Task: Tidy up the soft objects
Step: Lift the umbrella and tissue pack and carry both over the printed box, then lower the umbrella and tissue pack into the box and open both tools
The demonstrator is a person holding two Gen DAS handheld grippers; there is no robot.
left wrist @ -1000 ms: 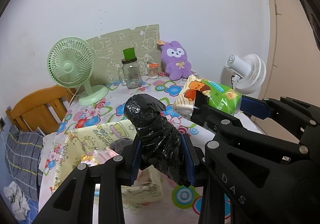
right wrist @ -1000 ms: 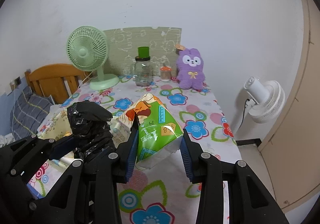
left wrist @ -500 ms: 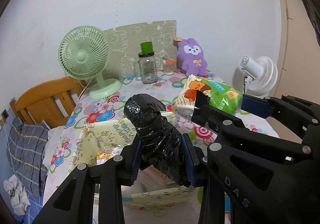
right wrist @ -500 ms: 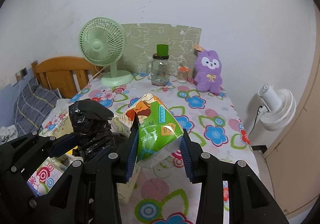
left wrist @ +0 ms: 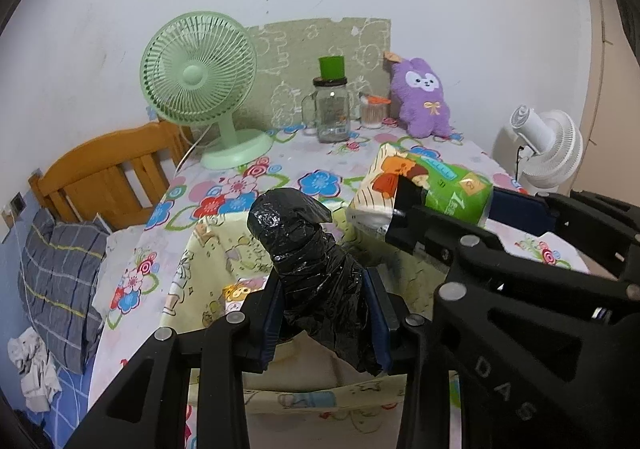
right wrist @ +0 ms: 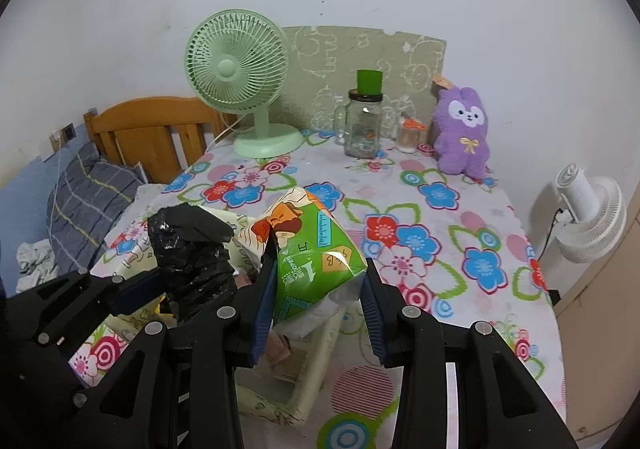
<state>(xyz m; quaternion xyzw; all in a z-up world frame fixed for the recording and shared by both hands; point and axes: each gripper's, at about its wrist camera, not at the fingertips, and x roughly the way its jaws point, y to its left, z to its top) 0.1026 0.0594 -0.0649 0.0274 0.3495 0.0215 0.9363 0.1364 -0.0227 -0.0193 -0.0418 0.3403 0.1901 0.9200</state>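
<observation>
My left gripper (left wrist: 326, 313) is shut on a black plastic-wrapped bundle (left wrist: 312, 261), which stands upright between the blue pads; the same bundle (right wrist: 192, 253) shows at the left of the right wrist view. My right gripper (right wrist: 318, 301) is shut on a green and white tissue pack (right wrist: 316, 253), also seen at the right of the left wrist view as the tissue pack (left wrist: 424, 185). Both are held above a pale yellow fabric storage box (left wrist: 224, 249) on the flowered tablecloth (right wrist: 440, 217). The box (right wrist: 308, 381) has small things inside.
At the table's back stand a green desk fan (right wrist: 240, 89), a glass jar with a green lid (right wrist: 366, 117), a small jar (right wrist: 408, 135) and a purple plush rabbit (right wrist: 462, 133). A white fan (right wrist: 588, 217) stands off the right edge. A wooden bed frame (right wrist: 148, 133) with bedding lies left.
Both grippers have moved forward and a little down with their loads, so the fabric box now lies right beneath them and the fan and jar at the back look nearer.
</observation>
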